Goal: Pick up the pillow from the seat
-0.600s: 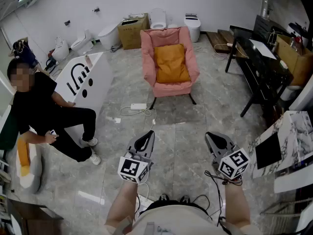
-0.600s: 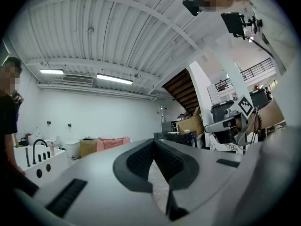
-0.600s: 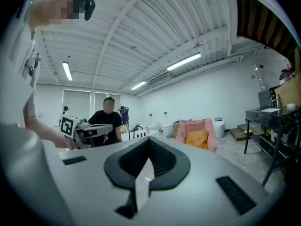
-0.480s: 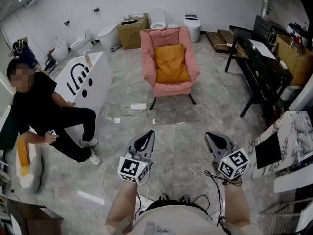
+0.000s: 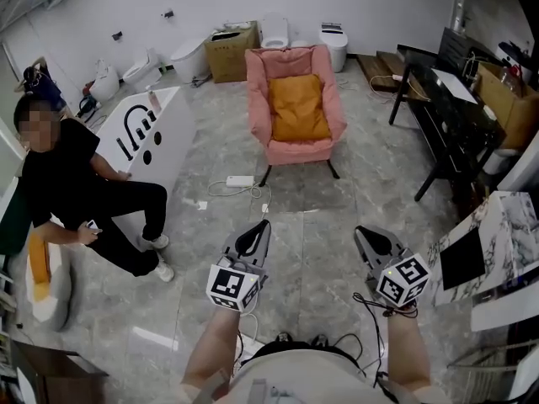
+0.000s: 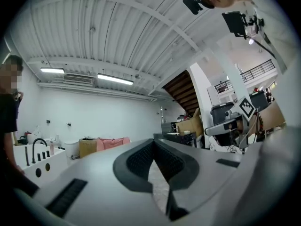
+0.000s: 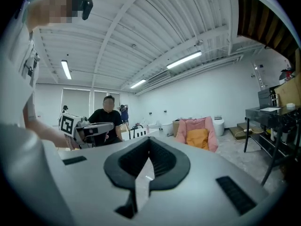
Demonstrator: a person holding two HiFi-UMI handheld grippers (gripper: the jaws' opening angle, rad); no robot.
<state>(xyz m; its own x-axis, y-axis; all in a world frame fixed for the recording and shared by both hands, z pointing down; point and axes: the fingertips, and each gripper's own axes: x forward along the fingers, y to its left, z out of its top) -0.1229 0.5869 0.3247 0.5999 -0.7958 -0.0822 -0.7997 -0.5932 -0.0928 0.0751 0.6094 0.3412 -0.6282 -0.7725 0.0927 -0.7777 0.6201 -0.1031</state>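
An orange pillow rests on the seat of a pink armchair at the far middle of the room; the pillow also shows small in the right gripper view. My left gripper and right gripper are held level over the floor, well short of the chair. Both are shut with nothing between their jaws. The left gripper view catches only the top of the armchair far off, and the right gripper looks toward it.
A person in black crouches at the left beside a white tub. A power strip and cables lie on the floor before the chair. A black table stands right, boxes and toilets at the back wall.
The head view has shifted slightly; my left gripper sits a little further right and down in it. The jaws stay shut.
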